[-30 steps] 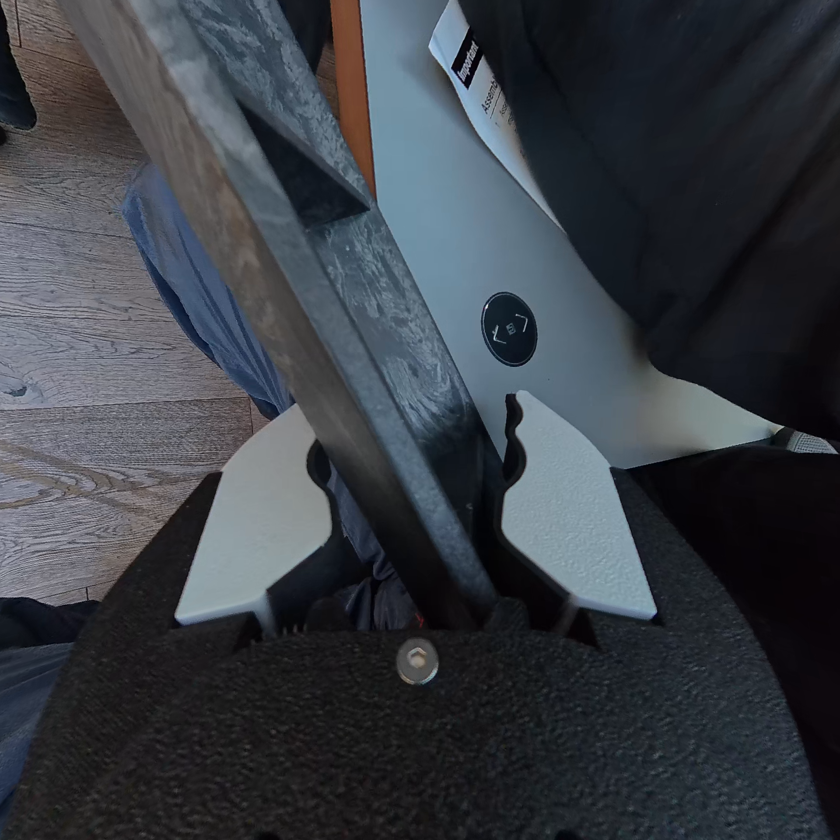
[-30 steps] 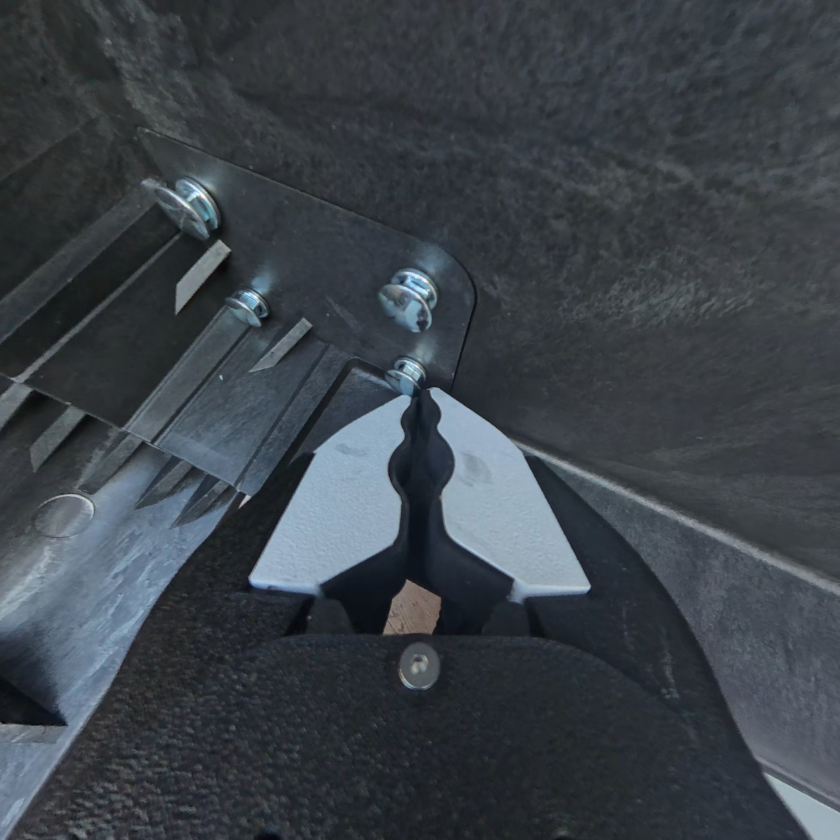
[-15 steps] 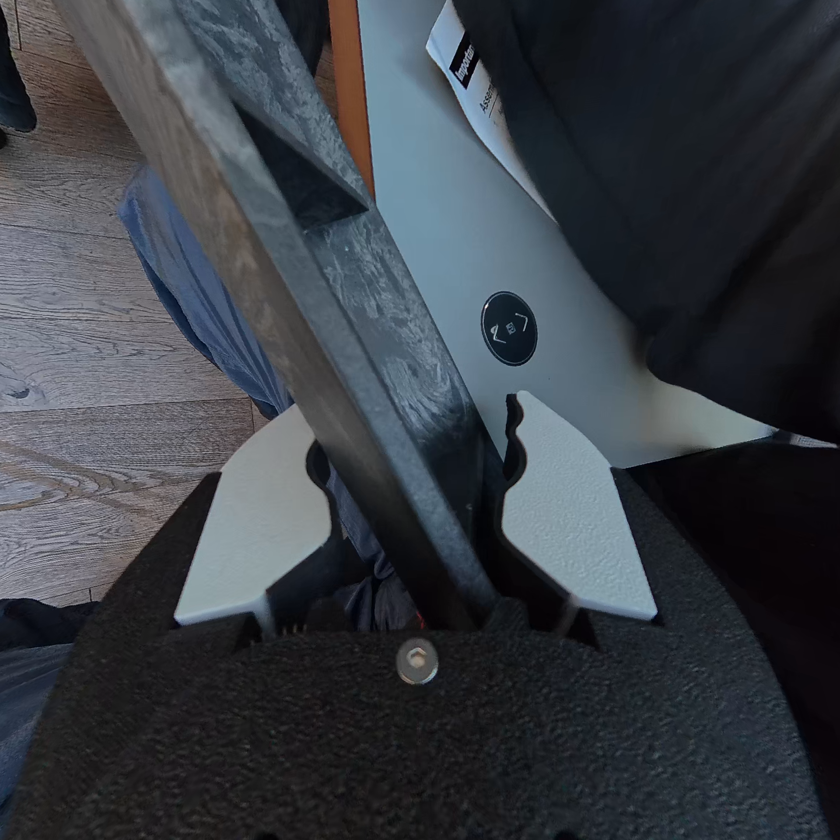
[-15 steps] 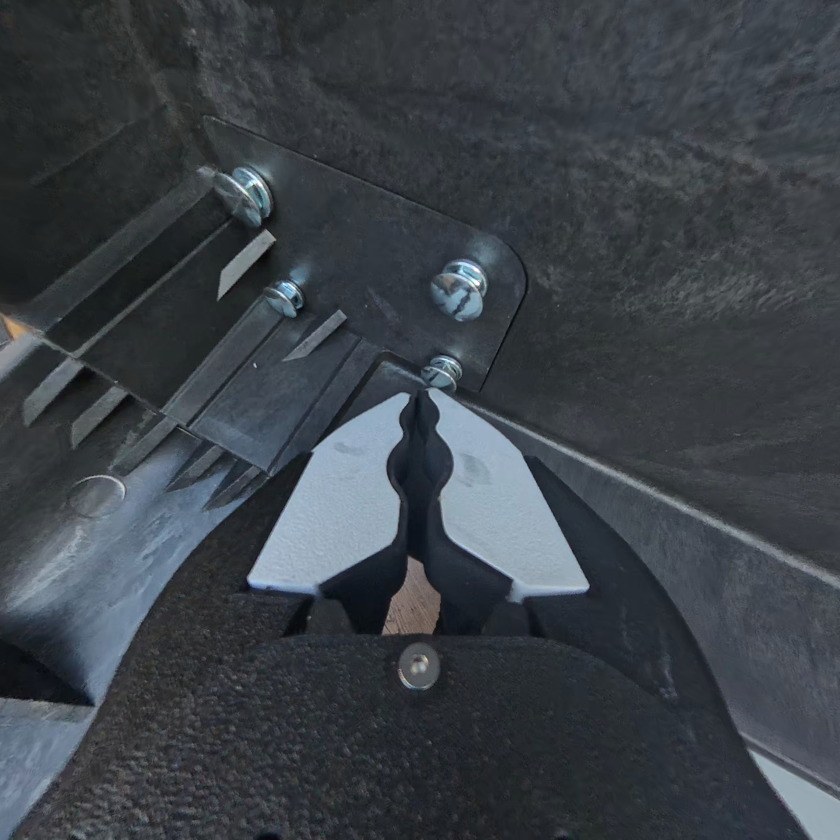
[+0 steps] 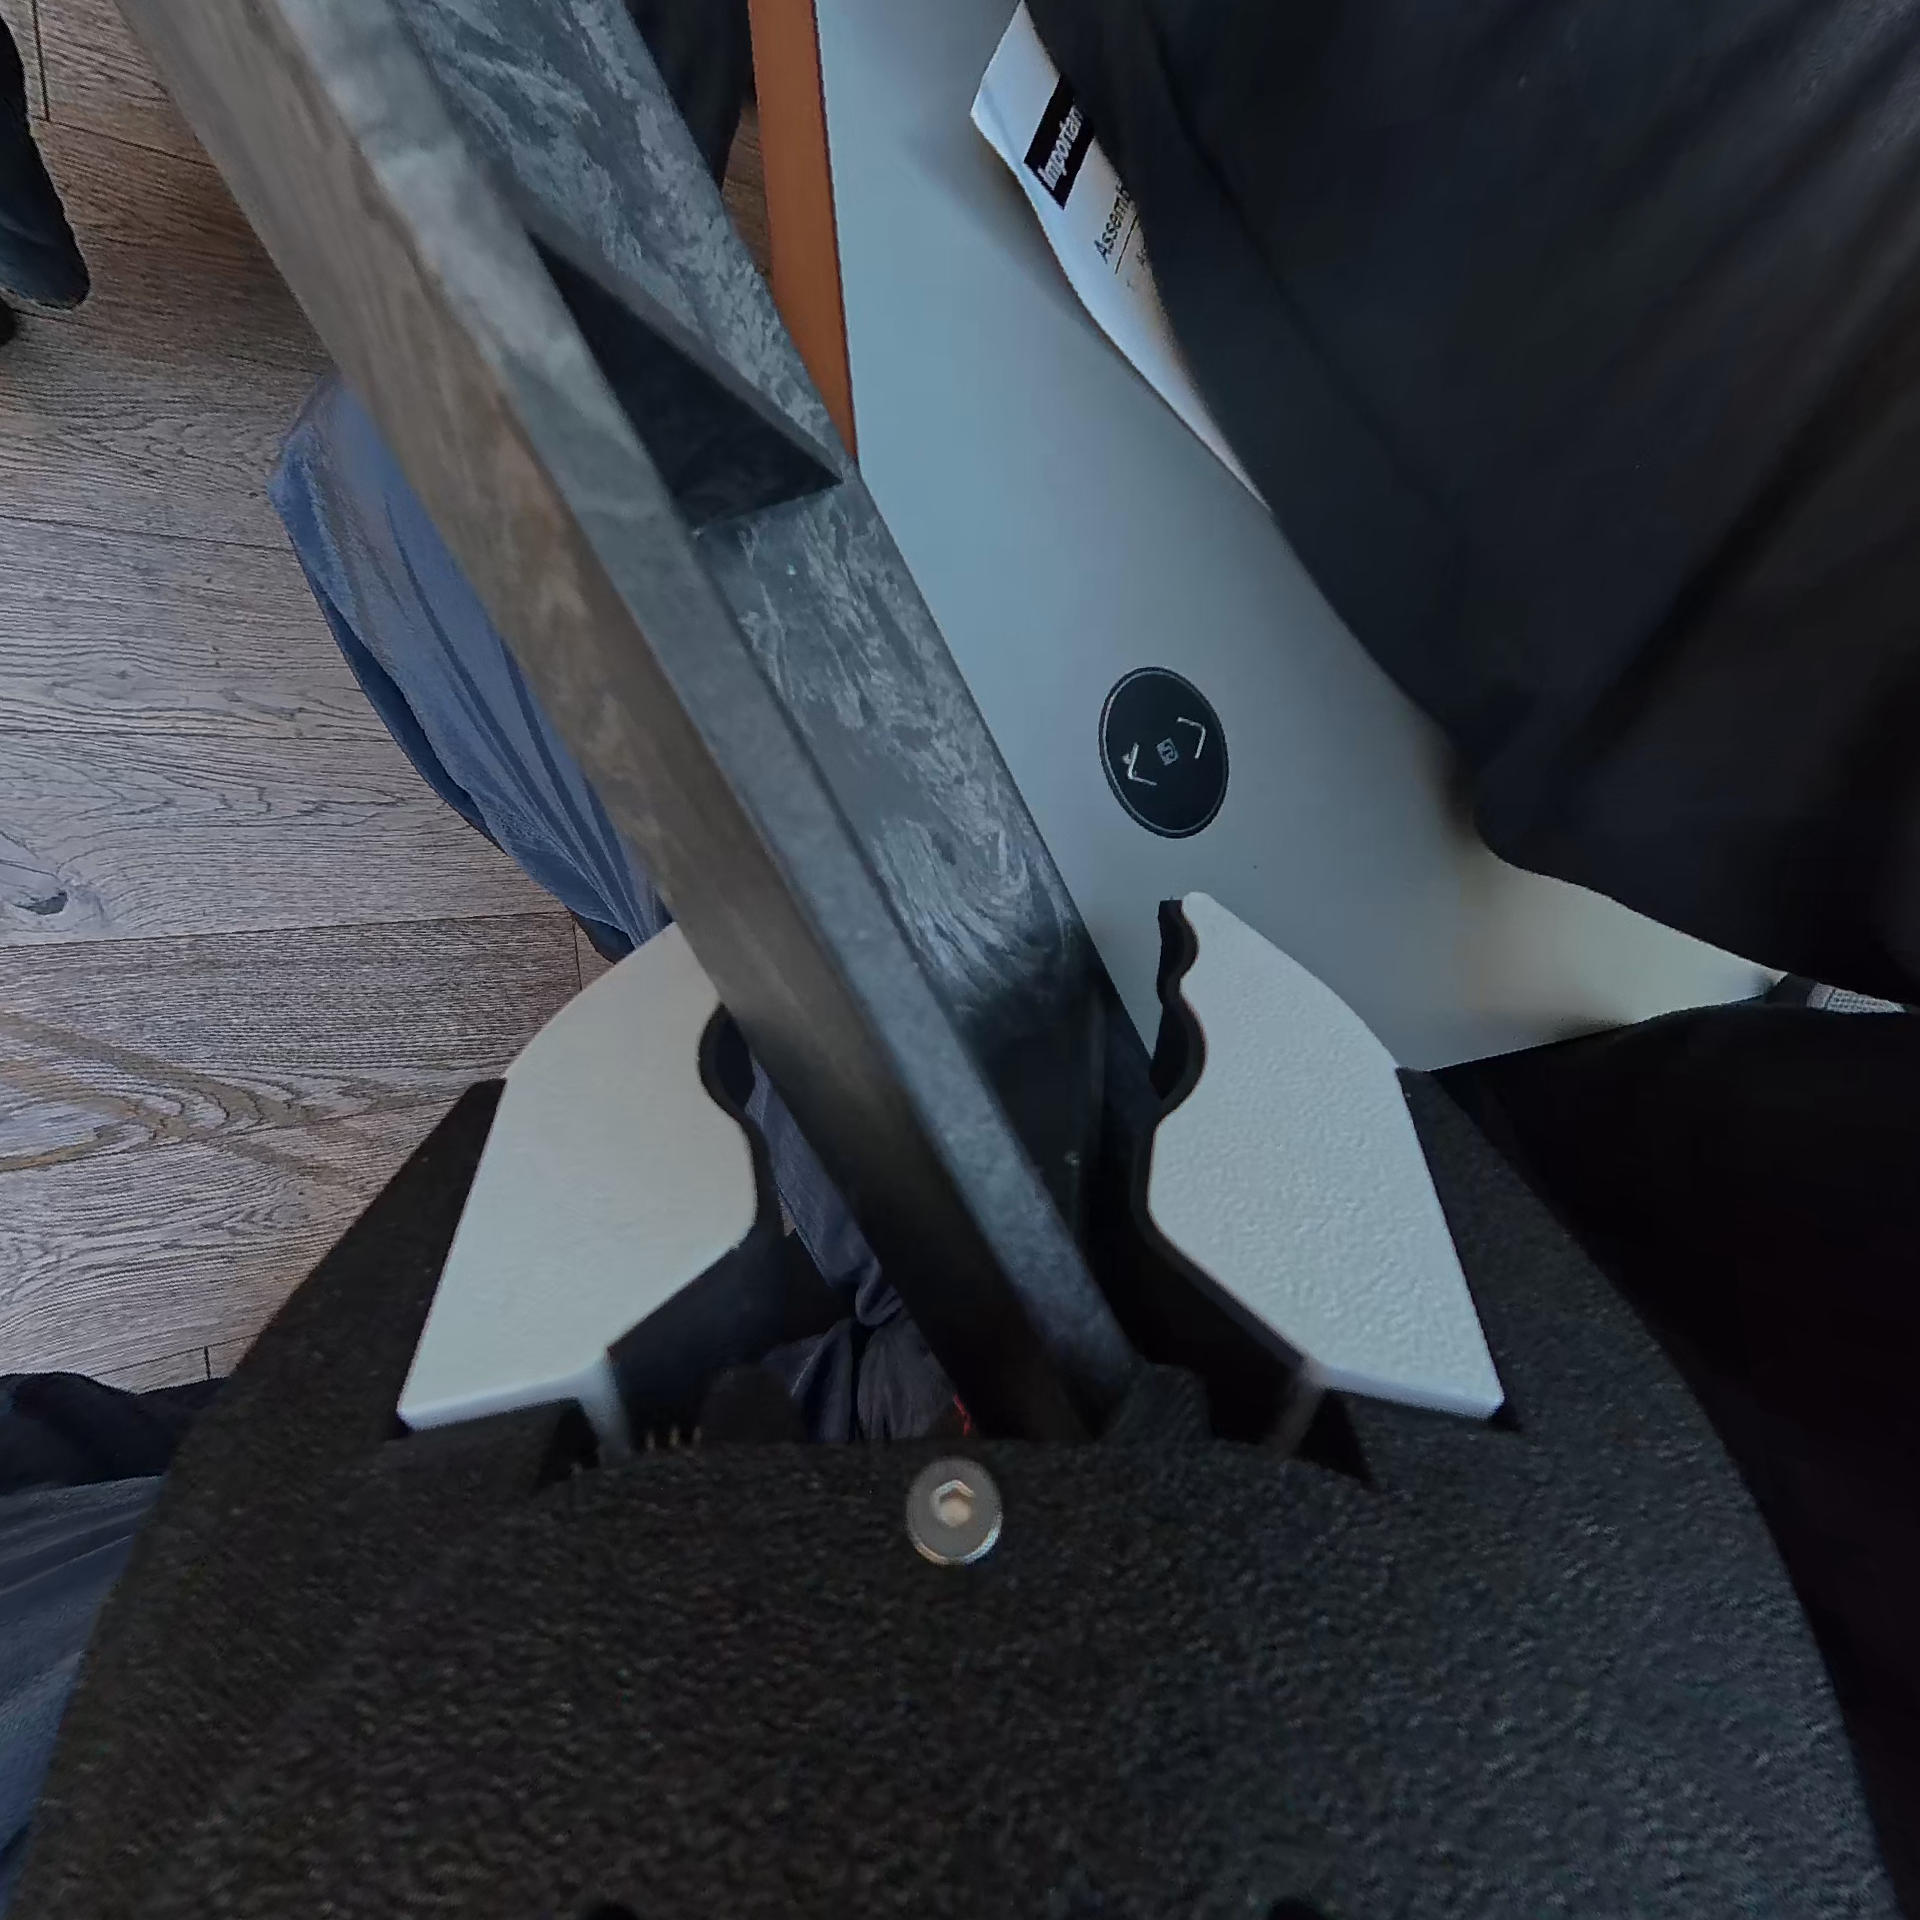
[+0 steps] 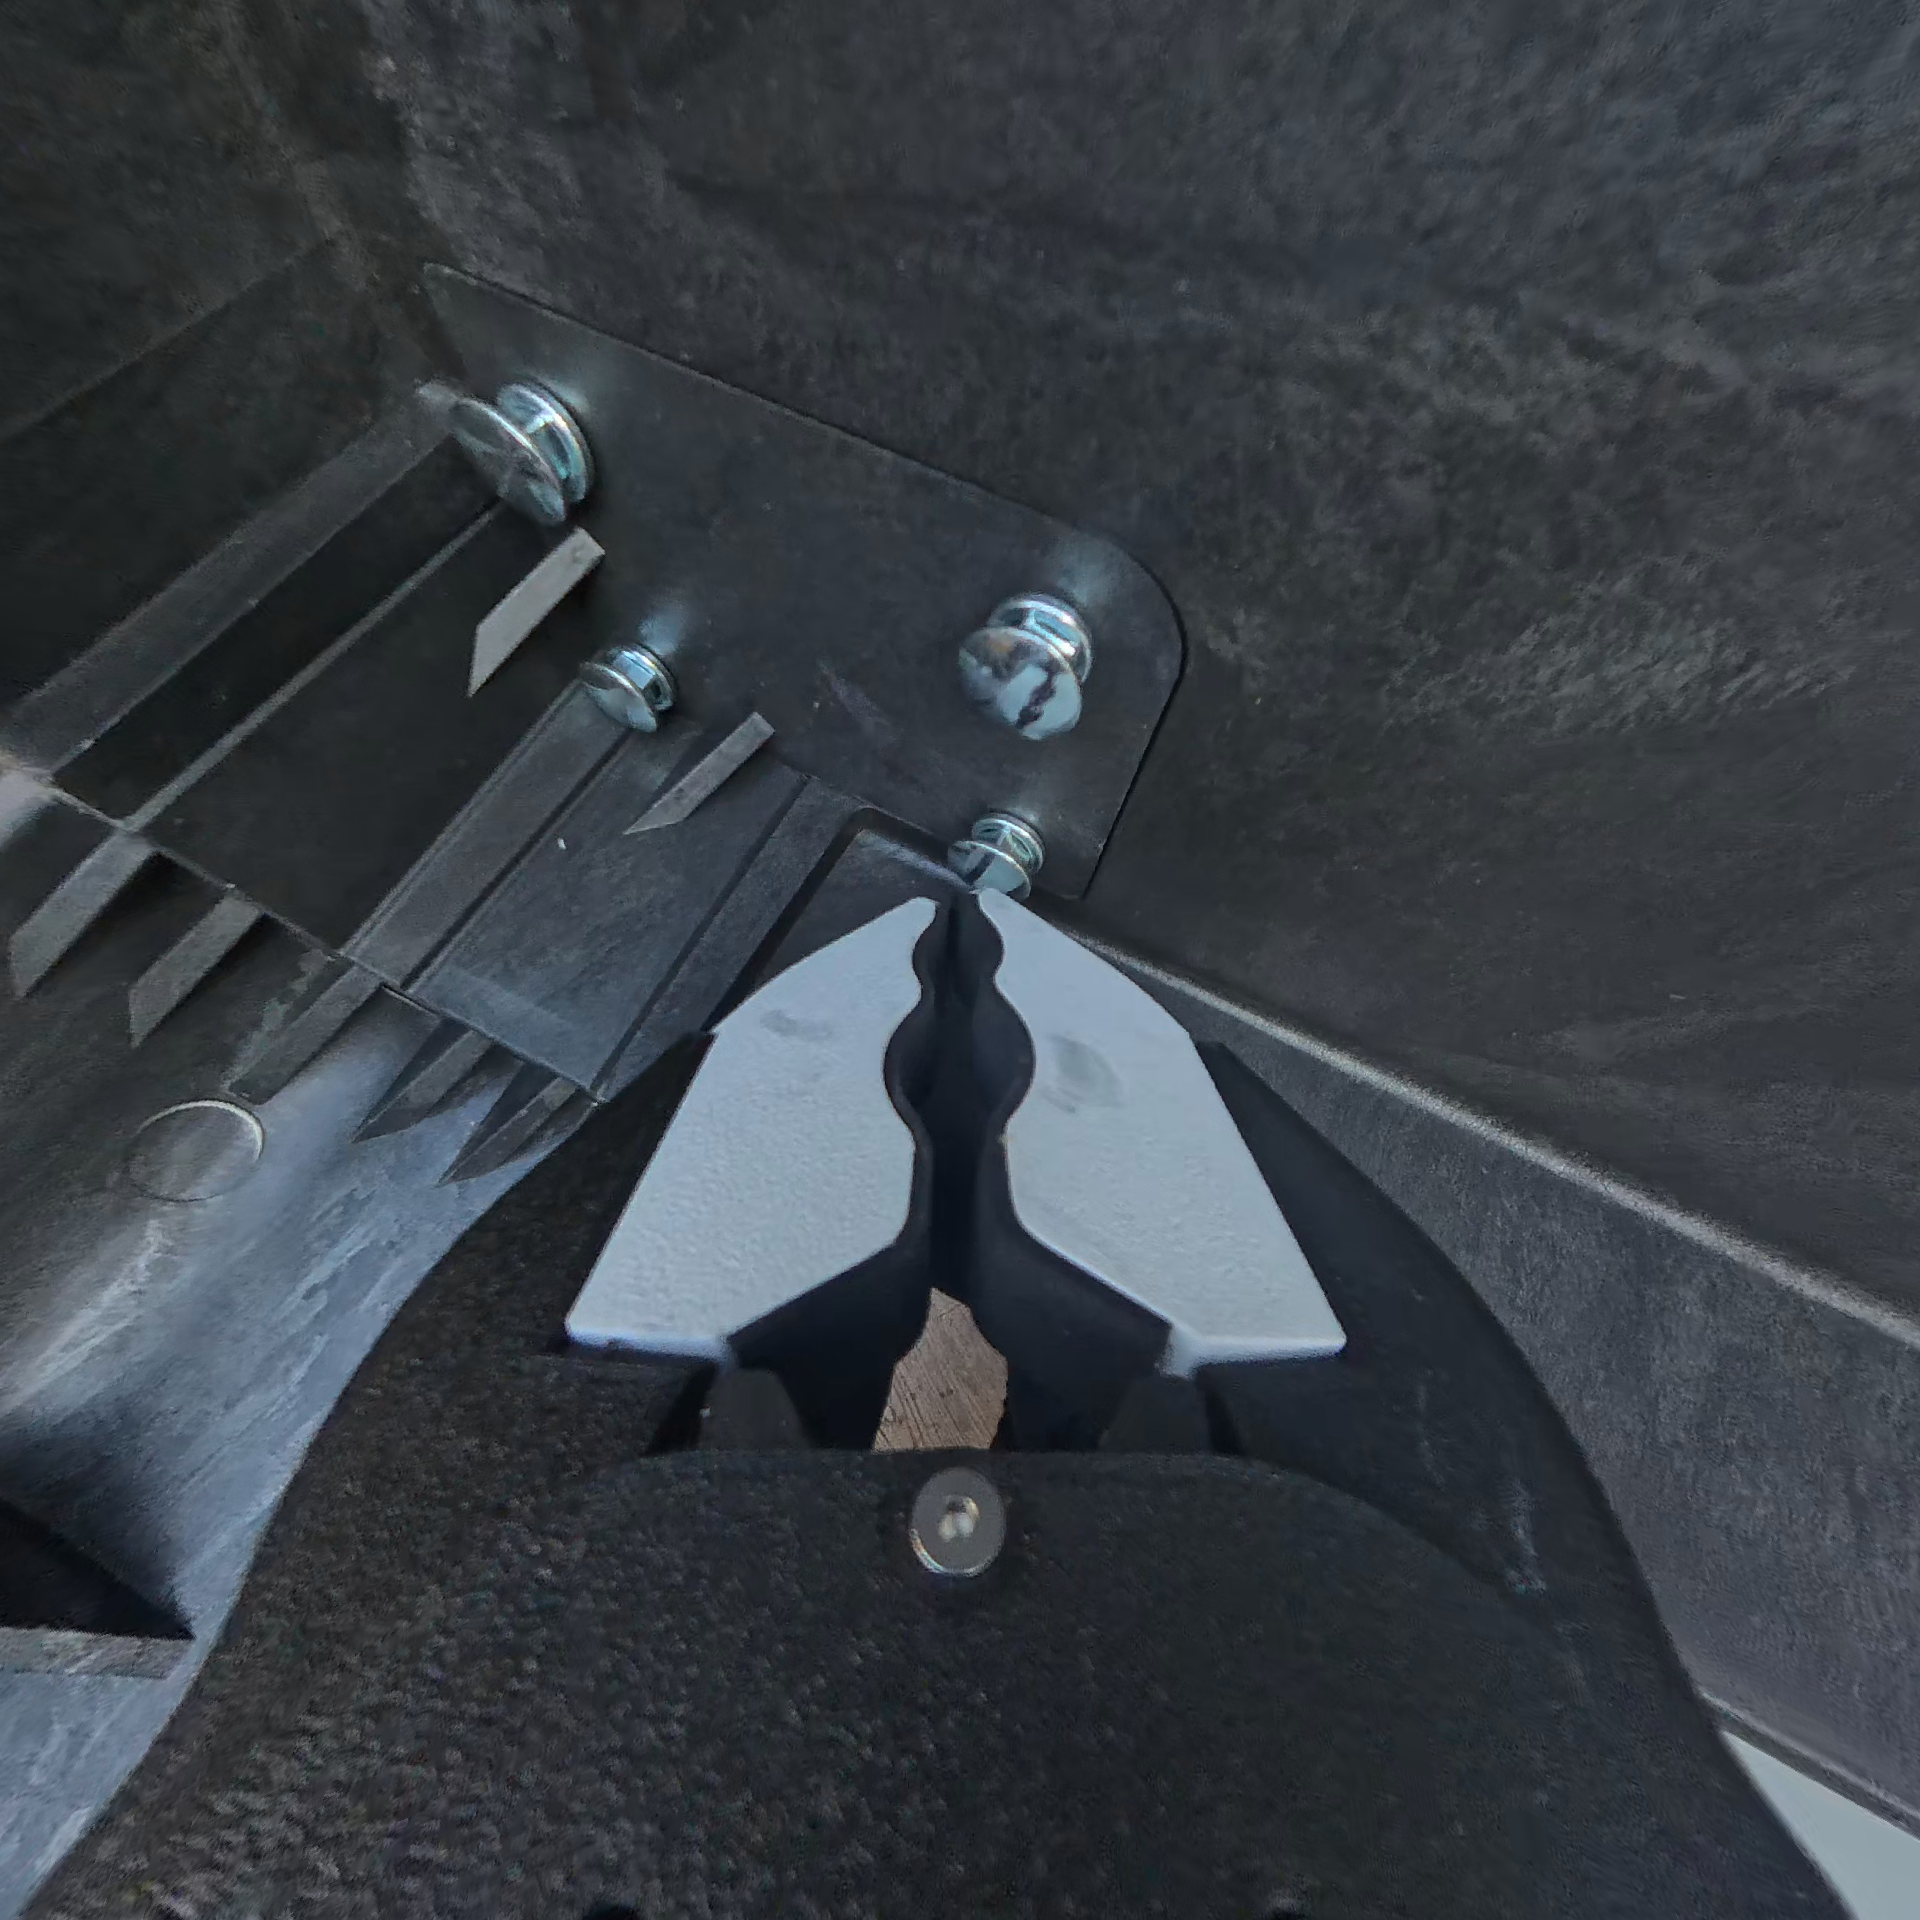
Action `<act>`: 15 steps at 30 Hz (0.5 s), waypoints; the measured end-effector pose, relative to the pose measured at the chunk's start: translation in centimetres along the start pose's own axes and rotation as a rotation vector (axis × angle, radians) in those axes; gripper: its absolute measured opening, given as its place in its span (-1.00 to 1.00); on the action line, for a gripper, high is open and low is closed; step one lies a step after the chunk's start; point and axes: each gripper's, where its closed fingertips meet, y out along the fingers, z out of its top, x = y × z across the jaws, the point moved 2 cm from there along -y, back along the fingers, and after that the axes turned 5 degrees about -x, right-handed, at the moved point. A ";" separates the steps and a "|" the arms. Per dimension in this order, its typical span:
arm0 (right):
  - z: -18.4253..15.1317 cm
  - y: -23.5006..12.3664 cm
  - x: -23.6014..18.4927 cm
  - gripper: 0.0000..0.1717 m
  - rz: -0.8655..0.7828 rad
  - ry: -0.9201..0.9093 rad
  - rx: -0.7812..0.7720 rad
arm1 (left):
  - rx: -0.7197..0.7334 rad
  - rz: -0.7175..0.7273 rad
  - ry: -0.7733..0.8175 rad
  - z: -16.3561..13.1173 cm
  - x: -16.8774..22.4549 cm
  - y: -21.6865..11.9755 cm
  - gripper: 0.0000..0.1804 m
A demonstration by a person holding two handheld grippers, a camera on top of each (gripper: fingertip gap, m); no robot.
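Left tongs (image 5: pixel 935 997) stand wide open. A dark grey moulded plastic part (image 5: pixel 790 790) runs between the fingers, long axis from the tongs' base up and to the left, leaning left. The right finger (image 5: pixel 1288 1122) stands clear of it with a visible gap. The left finger (image 5: pixel 623 1101) sits close against the part's edge; cannot tell if it touches. No squeeze shown.

Beyond the left tongs, right of the part, lies a pale grey counter (image 5: pixel 1039 582) with a round black control button (image 5: pixel 1164 752) just ahead of the right finger, and a white printed sheet (image 5: pixel 1081 187) farther off. Black fabric (image 5: pixel 1558 416) covers the right side. To the left: blue cloth (image 5: pixel 416 644), then wood-plank floor (image 5: pixel 156 727).

Right tongs (image 6: pixel 961 902) are fully closed, tips meeting, nothing between them. Tips sit right at a silver screw (image 6: pixel 995 852) at the corner of a black metal bracket (image 6: pixel 862 582). Three more screws lie farther up and left. Ribbed black plastic (image 6: pixel 520 935) lies left, black felt-like lining (image 6: pixel 1351 416) above and right.
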 end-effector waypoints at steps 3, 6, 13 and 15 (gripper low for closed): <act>0.0 0.0 0.0 -1.00 -0.014 -0.010 0.004 | 0.000 0.000 0.001 0.0 0.0 0.0 -0.15; 0.0 -0.1 0.0 -1.00 -0.041 -0.024 0.008 | 0.000 -0.001 0.002 0.0 0.0 0.0 -0.15; 0.2 -0.3 0.5 -0.88 -0.104 -0.038 0.023 | 0.001 -0.003 0.004 0.0 0.0 0.0 -0.14; 0.2 -0.3 0.5 -0.87 -0.113 -0.045 0.029 | 0.001 -0.003 0.004 0.0 0.0 0.0 -0.14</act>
